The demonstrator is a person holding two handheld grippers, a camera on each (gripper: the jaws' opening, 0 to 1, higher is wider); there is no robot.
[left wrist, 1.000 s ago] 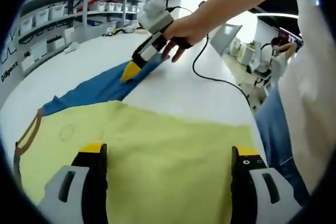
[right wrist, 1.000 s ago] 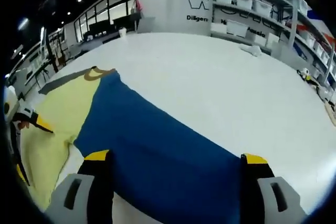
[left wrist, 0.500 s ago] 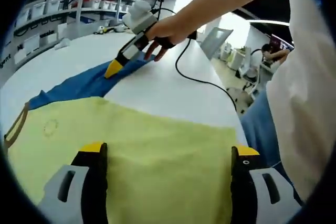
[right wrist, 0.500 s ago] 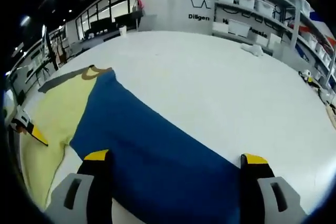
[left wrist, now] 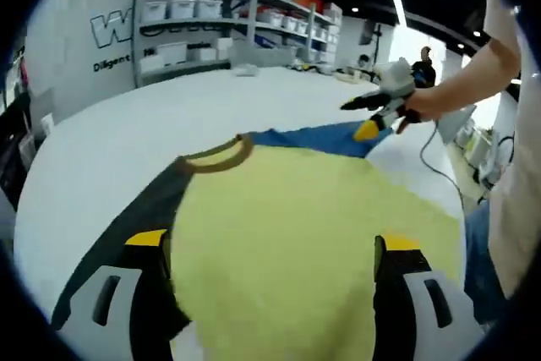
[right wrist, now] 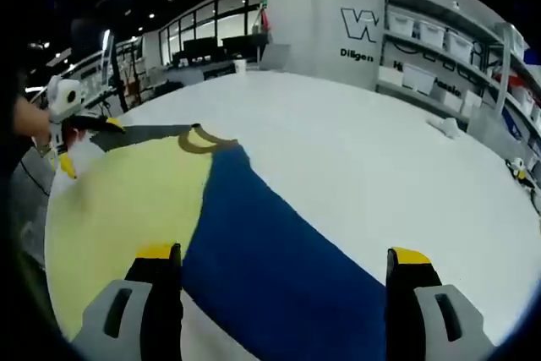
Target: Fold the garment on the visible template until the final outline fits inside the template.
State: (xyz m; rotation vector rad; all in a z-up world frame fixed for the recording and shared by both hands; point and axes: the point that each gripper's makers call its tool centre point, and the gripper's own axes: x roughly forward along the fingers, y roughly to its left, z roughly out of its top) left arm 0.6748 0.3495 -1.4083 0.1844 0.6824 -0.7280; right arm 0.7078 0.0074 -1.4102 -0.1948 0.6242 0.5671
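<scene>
Room: shelving (left wrist: 211, 27) with white bins is lining the grey wall.
Table (right wrist: 355, 158): white, carrying the garment (left wrist: 287, 234), yellow with blue and dark sleeves.
Left gripper (left wrist: 270, 255): hovering over yellow fabric, jaws spread wide, gripping nothing.
Right gripper (right wrist: 283, 264): jaws wide apart, straddling the blue sleeve (right wrist: 279, 268).

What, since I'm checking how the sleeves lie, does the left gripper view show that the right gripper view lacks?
Left gripper view: the right gripper, in a hand, at the blue sleeve's far end. Right gripper view: the left gripper beside the dark grey sleeve. Both: yellow body, brown collar, white table.
</scene>
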